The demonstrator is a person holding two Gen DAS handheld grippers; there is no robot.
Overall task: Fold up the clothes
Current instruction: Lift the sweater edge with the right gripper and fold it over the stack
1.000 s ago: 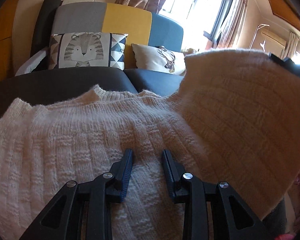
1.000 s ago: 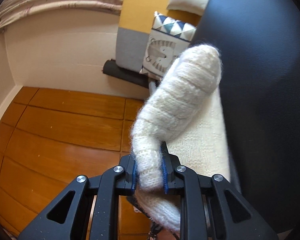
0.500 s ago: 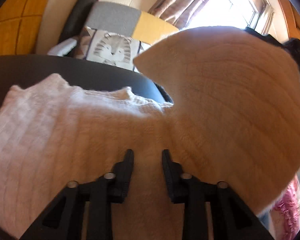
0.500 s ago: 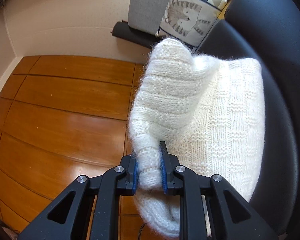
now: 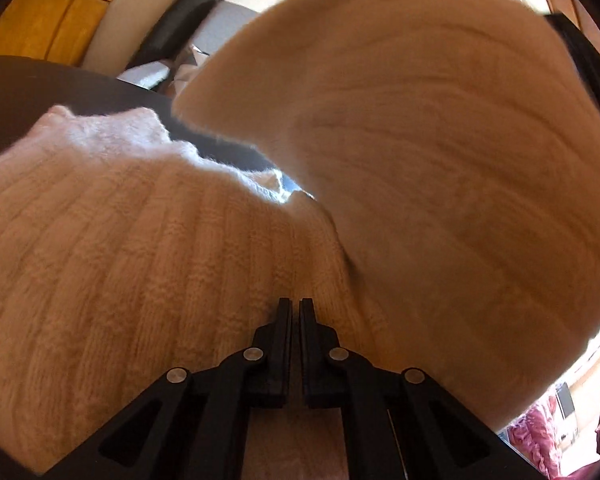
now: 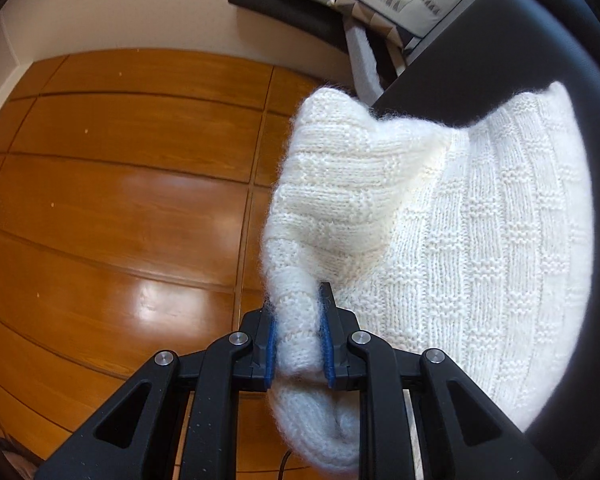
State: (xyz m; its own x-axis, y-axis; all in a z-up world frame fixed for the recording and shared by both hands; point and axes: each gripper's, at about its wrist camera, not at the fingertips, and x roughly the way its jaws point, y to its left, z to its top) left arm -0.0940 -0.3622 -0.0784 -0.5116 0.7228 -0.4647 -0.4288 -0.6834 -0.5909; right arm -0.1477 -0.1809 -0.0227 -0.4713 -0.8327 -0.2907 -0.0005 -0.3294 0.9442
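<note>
Dark seat (image 6: 499,52): fuzzy cream textured-knit sweater (image 6: 479,240); right fingers (image 6: 327,344) clamp sleeve, left fingers (image 5: 282,344) nearly together.

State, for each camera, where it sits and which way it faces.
Left wrist: on the left gripper, low over the sweater on the sofa; fingers nearly closed.
Right wrist: on the right gripper, looking down at floor and sofa edge; fingers clamp a sleeve.
Shared: the sweater and the sofa.
</note>
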